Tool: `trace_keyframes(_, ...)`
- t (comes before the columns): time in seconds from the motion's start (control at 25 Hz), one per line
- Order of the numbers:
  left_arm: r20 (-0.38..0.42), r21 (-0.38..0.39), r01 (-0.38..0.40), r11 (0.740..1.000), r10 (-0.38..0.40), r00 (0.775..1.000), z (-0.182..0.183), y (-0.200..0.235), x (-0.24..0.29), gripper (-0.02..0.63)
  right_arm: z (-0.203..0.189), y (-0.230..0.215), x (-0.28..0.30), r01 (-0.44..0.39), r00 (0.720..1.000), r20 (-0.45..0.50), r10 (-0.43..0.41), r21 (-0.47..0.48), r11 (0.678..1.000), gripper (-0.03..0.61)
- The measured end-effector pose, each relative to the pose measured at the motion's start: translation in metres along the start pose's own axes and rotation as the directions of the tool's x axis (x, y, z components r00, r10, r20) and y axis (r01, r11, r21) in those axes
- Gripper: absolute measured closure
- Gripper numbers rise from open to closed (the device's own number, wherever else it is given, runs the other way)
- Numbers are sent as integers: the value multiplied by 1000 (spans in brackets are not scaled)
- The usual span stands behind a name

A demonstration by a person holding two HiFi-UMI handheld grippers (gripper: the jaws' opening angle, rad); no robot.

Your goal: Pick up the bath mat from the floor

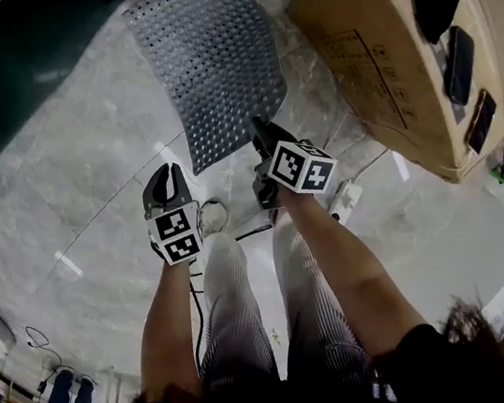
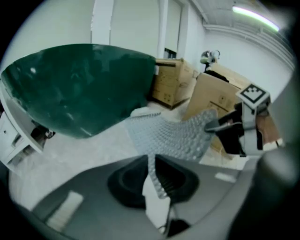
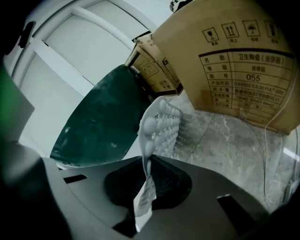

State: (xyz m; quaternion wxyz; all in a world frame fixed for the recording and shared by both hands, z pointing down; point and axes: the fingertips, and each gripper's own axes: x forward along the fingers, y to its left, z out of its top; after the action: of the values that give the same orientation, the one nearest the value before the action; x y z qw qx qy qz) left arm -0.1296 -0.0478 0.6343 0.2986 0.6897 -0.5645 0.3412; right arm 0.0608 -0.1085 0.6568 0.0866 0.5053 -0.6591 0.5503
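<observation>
Both tongs are on the mat (image 1: 206,61)! The left gripper (image 1: 168,175) has its jaws pinched tight on the near left corner. The right gripper (image 1: 263,133) is clamped just as narrowly on the near right corner, the dimpled sheet squeezed between its jaws. The mat's near edge is raised over the grey floor (image 1: 85,165), and its far end reaches toward the green tub (image 1: 12,63). Whether that end touches the floor, I can't tell. A box (image 1: 388,41) stands right.
</observation>
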Motion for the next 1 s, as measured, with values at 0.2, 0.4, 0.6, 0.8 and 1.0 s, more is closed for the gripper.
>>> trace_keyframes(0.2, 27, -55, -22, 998, 23, 999, 30, -1, -37, 572, 26, 35, -26, -39, 999, -14, 39, -37, 999, 565)
trace_keyframes(0.4, 58, -64, -15, 998, 19, 998, 63, -8, -73, 572, 54, 71, -56, -69, 997, -32, 67, -71, 995, 566)
trace_keyframes(0.6, 96, -76, -15, 997, 22, 995, 96, -4, -113, 575, 75, 110, -93, -108, 994, -46, 103, -104, 989, 565)
trace_keyframes(0.8, 128, -76, -14, 997, 24, 991, 122, 6, -151, 575, 89, 145, -120, -131, 991, -40, 127, -110, 985, 565)
trace_keyframes(1.0, 147, -118, -9, 993, 27, 989, 138, 14, -188, 575, 99, 173, -144, -136, 991, -30, 134, -109, 985, 565)
